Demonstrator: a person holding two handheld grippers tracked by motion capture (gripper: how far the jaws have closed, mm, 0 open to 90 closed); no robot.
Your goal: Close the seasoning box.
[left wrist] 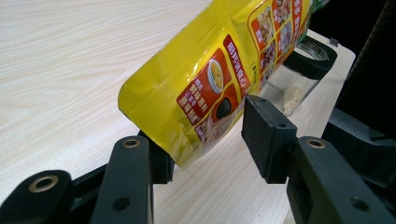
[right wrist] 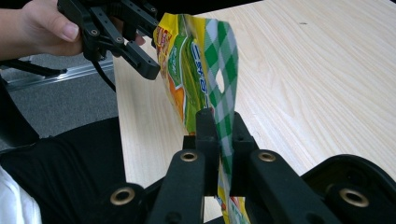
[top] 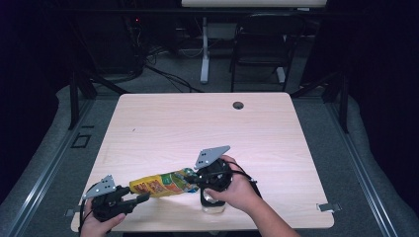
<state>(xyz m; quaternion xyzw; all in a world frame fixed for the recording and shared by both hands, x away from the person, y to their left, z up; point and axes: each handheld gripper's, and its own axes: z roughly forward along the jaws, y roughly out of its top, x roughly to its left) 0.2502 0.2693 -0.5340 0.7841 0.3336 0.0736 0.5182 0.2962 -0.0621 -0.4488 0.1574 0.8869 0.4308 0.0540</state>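
High view: a yellow pouch [top: 160,184] hangs lengthwise above the near edge of the table [top: 197,123], running from 8 o'clock to 2 o'clock between the two grippers. The left gripper [top: 143,197] sits at the table's 7 o'clock corner, its jaws reaching toward the pouch's yellow end. The right gripper [top: 195,178], held in the right hand [top: 232,190], meets the pouch's green end near 6 o'clock. A clear jar [top: 213,203] stands just below that hand, at the table's near edge.

Left gripper view: the jaws stand wide apart, one on each side of the pouch's [left wrist: 210,79] bottom corner; the left pad [left wrist: 161,163] touches or nearly touches the foil, the right pad [left wrist: 266,135] is clear of it. At 2 o'clock the jar [left wrist: 299,79], black-rimmed, holds a little pale powder.

Right gripper view: the jaws are pinched narrow on the green checked top edge of the pouch [right wrist: 210,79]. At 11 o'clock the left hand [right wrist: 42,25] holds the left gripper [right wrist: 140,53] beside the pouch.
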